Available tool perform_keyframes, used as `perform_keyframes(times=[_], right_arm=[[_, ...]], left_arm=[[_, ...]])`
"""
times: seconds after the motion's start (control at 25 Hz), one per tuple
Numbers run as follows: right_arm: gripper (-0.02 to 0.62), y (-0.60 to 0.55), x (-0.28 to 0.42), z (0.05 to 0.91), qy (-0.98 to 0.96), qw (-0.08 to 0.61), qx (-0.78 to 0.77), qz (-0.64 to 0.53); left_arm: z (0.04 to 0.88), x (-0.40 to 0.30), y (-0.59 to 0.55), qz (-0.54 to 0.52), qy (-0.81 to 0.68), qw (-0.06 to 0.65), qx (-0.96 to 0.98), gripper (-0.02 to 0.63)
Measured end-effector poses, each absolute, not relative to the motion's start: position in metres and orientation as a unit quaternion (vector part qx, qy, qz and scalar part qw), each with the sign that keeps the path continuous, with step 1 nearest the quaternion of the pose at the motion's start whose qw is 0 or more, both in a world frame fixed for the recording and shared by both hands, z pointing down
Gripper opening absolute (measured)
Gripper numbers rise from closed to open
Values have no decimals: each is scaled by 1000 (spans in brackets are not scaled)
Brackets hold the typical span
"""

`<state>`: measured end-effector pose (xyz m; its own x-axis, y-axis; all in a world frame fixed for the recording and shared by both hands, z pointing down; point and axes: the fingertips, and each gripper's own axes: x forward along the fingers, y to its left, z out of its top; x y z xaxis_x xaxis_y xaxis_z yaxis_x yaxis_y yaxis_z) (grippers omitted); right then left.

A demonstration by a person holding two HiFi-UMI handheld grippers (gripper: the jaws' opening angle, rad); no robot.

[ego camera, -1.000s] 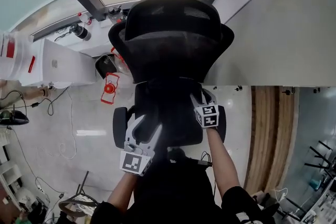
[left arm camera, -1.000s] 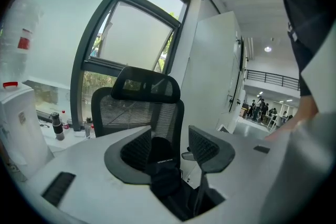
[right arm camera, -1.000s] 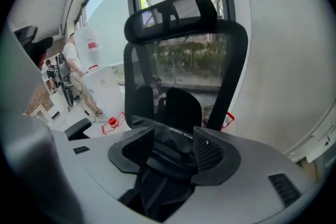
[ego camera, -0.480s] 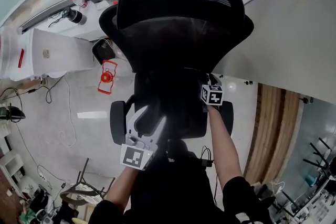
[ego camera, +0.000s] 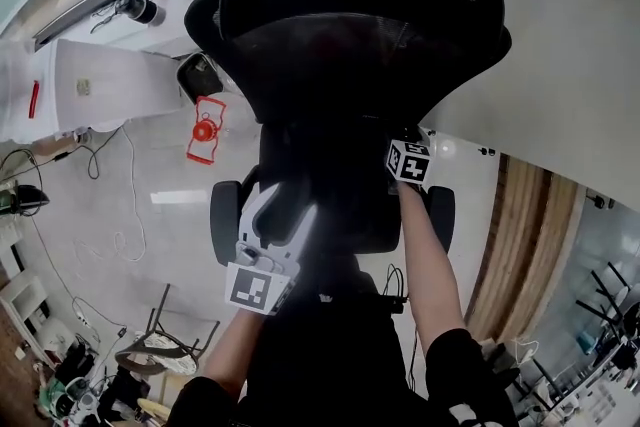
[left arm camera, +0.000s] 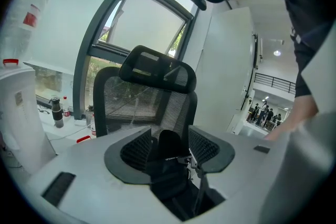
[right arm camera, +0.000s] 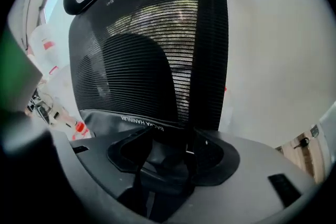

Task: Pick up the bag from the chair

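Note:
A black mesh office chair (ego camera: 350, 25) fills the head view, and the black bag on its seat blends into it there. In the left gripper view the bag (left arm camera: 167, 170) stands upright against the backrest, straight ahead between the jaws. My left gripper (ego camera: 285, 205) hovers open over the seat's front left, clear of the bag. The right gripper's marker cube (ego camera: 408, 160) sits at the seat's right, pointing steeply down. My right gripper (right arm camera: 170, 147) has just been opening. The bag (right arm camera: 136, 86) is close in front, and its dark top and strap lie between the jaws, unpressed.
The chair's armrests (ego camera: 225, 220) (ego camera: 440, 215) flank both grippers. A white cabinet (ego camera: 110, 90) and a red object (ego camera: 205, 130) on the floor lie to the left, with cables nearby. A wooden strip (ego camera: 520, 245) runs at the right. A bottle (left arm camera: 54, 111) stands by the window.
Both grippers have sunk toward the seat and the chair fills more of the head view. The right gripper's cube has moved toward the backrest.

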<state>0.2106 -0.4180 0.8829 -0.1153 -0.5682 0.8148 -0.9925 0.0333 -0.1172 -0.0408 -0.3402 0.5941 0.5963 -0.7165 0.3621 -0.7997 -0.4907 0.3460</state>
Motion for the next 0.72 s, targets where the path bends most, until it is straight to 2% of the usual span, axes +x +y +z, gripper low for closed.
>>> perform_keyframes(times=[0.36,0.72], right_arm=[[108,-407,216,883,-648,309,601,352],[69,-397,213,881,-657,307,599,338]], left_arm=[[623,-43,-343,101,-442,248,856,204],[712,-45,-379,143,-491,253,821,209]])
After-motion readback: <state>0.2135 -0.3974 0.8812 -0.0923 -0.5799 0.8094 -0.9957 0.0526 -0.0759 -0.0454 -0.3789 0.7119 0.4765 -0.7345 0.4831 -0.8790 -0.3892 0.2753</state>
